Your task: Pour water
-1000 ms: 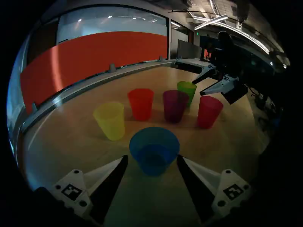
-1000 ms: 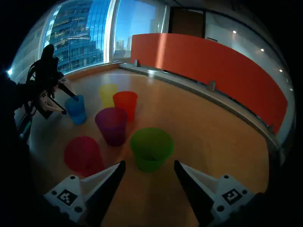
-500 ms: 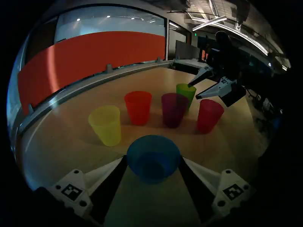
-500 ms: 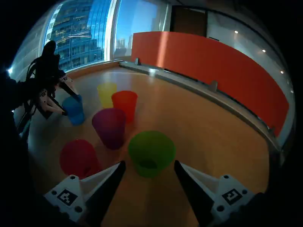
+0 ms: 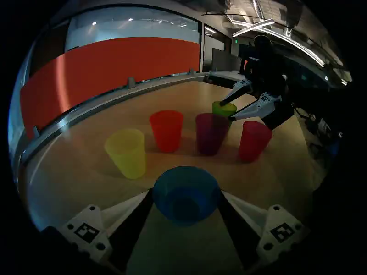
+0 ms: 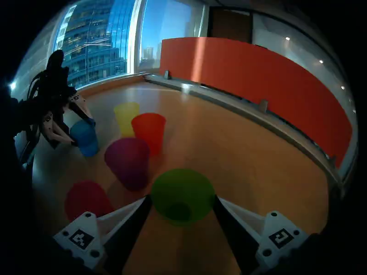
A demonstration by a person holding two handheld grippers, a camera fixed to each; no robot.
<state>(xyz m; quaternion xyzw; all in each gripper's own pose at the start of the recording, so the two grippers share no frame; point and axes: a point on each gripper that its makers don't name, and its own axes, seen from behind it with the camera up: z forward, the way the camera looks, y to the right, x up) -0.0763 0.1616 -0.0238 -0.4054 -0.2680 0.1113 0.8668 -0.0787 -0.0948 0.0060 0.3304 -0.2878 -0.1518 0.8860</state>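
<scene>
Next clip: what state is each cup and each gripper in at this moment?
Left gripper: open, fingers either side of the blue cup.
Right gripper: open, fingers either side of the green cup.
Blue cup: upright on the table; contents unclear.
Green cup: upright on the table; contents unclear.
Yellow cup: upright, untouched.
Orange cup: upright, untouched.
Purple cup: upright, untouched.
Red cup: upright, untouched.

Left gripper [image 5: 185, 195] sits low and central in the left gripper view — fingers spread wide; right gripper [image 6: 181, 199] sits low and central in the right gripper view — fingers equally wide apart.
</scene>
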